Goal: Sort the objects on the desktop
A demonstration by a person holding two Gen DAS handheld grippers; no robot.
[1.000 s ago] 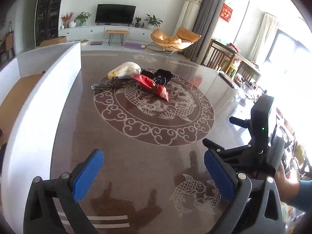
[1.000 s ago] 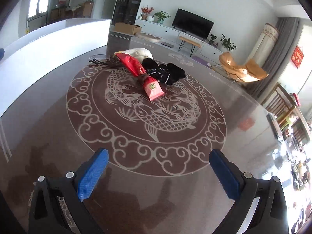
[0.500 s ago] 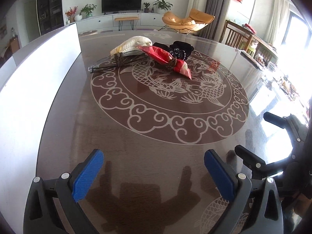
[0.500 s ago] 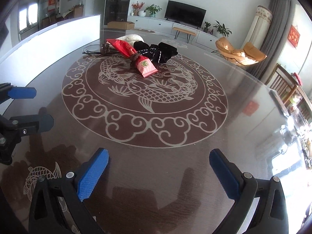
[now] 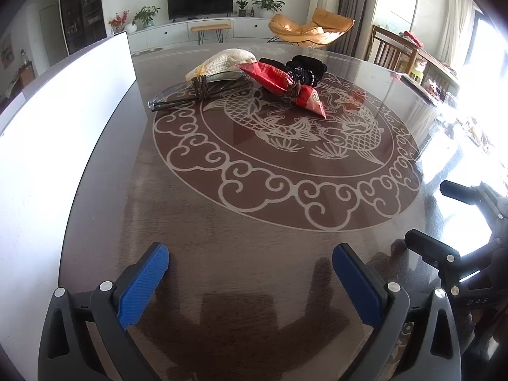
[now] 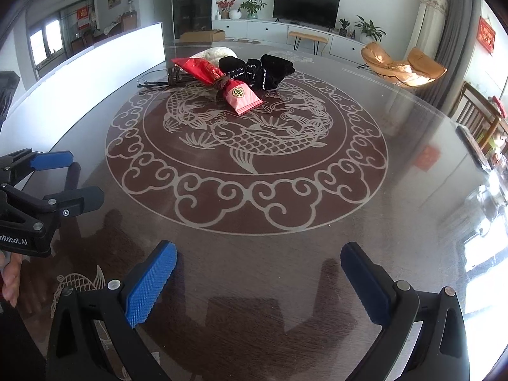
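Left gripper (image 5: 250,274): held wide open above the near table edge, nothing between the fingers; ribbed blue pads (image 5: 143,285) are seen on black arms. On its body, at the left edge of the right wrist view, the partial print "nRobot.AI" is read.
Right gripper (image 6: 258,274): also spread wide and empty, with the same ribbed blue pads (image 6: 150,282). In the left wrist view "DAS" is read on its black body.
Hand (image 6: 9,281): fingertips are seen under the left gripper's body.
Table (image 5: 222,254): dark, glossy and wood-grained; a pale ring of scroll clouds with fish is printed at the centre, and a small fish near the edge.
Red packet (image 6: 222,84): at the far side of the ring, well apart from both grippers; shiny, crinkled, cinched with brown cord, with a round gold seal whose text is too small to read.
Black fabric item (image 6: 257,70): just right of the packet, touching it; soft, with white stitching.
Cream knitted item (image 5: 222,63): far left of the packet, textured.
Bundle of dark sticks (image 5: 203,90): tied, lying left of the packet.
White panel (image 5: 47,127): smooth, upright along the left table edge.
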